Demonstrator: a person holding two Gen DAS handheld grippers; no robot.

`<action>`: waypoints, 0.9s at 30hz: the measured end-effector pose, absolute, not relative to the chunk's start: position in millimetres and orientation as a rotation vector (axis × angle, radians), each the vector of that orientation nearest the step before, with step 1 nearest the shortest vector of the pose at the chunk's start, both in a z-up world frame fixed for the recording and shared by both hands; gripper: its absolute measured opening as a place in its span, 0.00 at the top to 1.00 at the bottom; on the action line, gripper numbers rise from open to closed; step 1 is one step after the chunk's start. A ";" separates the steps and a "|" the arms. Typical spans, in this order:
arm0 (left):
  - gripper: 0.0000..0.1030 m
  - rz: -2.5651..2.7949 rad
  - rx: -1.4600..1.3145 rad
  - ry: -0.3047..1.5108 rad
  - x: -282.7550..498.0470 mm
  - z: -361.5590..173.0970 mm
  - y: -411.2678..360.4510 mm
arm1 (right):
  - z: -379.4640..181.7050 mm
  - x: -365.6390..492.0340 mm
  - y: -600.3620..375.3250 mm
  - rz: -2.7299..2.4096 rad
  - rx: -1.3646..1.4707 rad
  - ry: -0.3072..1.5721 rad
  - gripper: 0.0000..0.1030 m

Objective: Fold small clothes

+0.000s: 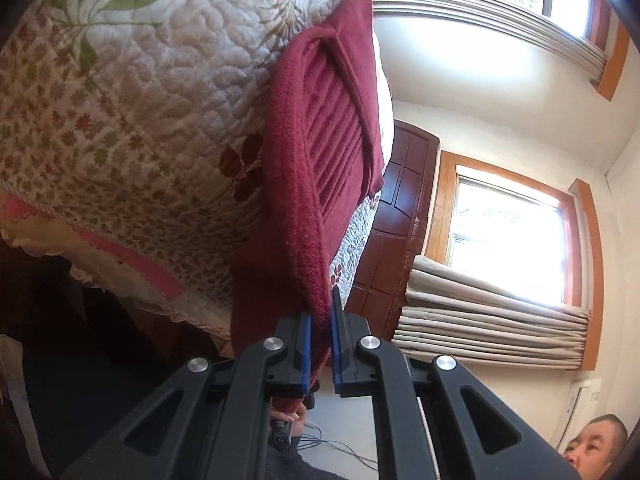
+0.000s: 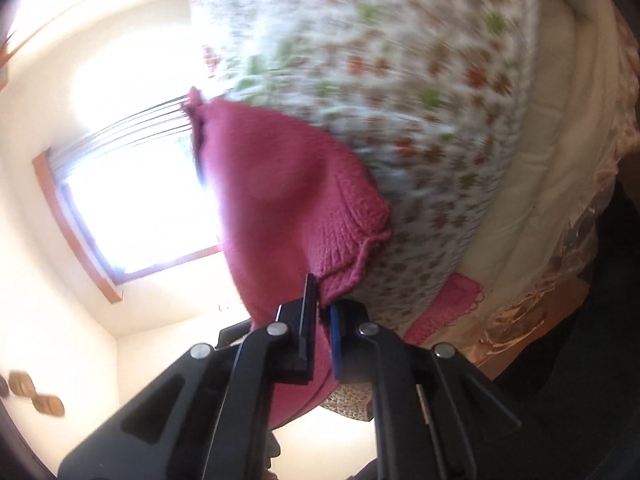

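The red knitted garment (image 1: 320, 152) is held between my two grippers, partly lifted off the bed, its far part lying on the quilt (image 1: 132, 128). My left gripper (image 1: 320, 344) is clamped on a thick folded edge; my right gripper (image 2: 322, 320) is pinched on the ribbed hem. I judge both corners are held to carry one edge over for a fold. The right view is blurred. Behind are a window (image 1: 508, 244), curtains (image 1: 480, 320) and a wooden door (image 1: 400, 216).
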State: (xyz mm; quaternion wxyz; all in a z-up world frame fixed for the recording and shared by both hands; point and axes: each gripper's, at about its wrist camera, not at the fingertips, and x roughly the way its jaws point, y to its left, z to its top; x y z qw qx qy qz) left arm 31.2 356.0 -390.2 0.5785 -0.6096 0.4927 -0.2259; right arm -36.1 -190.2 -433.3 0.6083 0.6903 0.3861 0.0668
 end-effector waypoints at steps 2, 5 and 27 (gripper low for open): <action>0.93 -0.536 -1.448 1.131 26.4 -391.5 360.8 | -401.7 -36.8 -190.9 0.176 1.546 0.866 0.95; 0.93 -0.551 -1.490 1.078 21.1 -391.1 369.7 | -358.6 -31.7 -189.7 0.208 1.479 0.830 0.96; 0.93 -0.695 -1.760 0.701 101.6 -370.0 388.8 | -198.5 106.7 -179.9 0.352 1.145 0.754 0.97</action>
